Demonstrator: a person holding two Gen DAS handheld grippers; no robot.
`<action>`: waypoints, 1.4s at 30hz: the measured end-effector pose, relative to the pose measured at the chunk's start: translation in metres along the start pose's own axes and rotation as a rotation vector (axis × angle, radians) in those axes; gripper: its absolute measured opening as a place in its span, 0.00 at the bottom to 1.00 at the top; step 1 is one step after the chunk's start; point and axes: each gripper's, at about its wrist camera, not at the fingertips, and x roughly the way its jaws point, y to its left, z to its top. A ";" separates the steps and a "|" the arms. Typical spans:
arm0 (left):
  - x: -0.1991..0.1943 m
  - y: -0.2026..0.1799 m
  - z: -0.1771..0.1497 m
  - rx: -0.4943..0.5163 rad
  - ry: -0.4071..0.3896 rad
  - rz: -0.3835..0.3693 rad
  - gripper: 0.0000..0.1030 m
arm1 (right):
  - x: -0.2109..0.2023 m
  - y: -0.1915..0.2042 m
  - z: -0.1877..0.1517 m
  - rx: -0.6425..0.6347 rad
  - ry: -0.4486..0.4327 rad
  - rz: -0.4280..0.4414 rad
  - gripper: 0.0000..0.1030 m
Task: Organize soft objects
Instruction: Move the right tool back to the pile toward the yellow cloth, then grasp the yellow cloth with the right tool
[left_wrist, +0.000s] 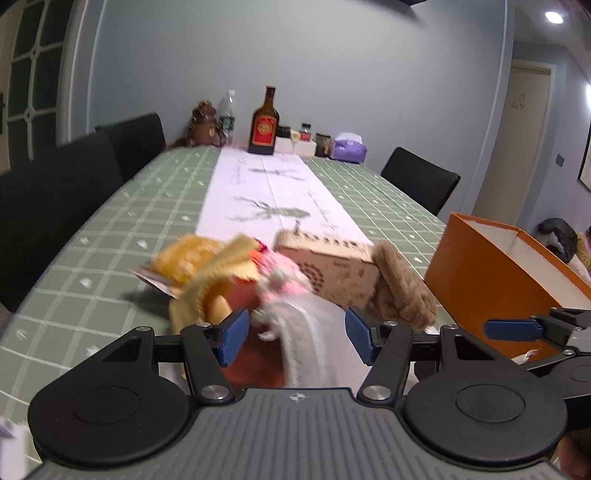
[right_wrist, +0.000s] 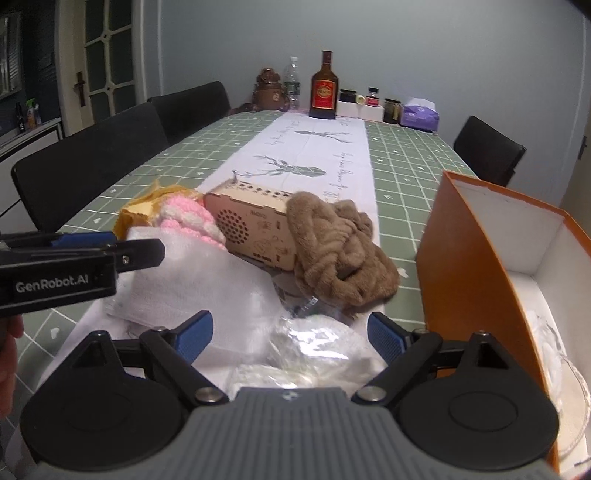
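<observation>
the orange box waits at my right, the soft pile sits mid-table, and both my left gripper and right gripper hang spread and empty, so i judge i'm choosing, next closing on the white cloth.

Wooden box lies on table; knitted item left of it, plush rope right, open carton farther right.
</observation>
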 end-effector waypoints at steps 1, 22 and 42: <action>-0.004 0.003 0.002 0.002 -0.008 0.015 0.70 | 0.001 0.003 0.002 -0.008 -0.005 0.014 0.87; 0.053 0.058 0.008 -0.106 0.076 0.115 0.57 | 0.074 0.061 0.023 -0.038 0.080 0.209 0.92; 0.000 0.045 0.004 -0.094 0.002 0.142 0.04 | 0.042 0.028 0.019 0.102 0.089 0.227 0.06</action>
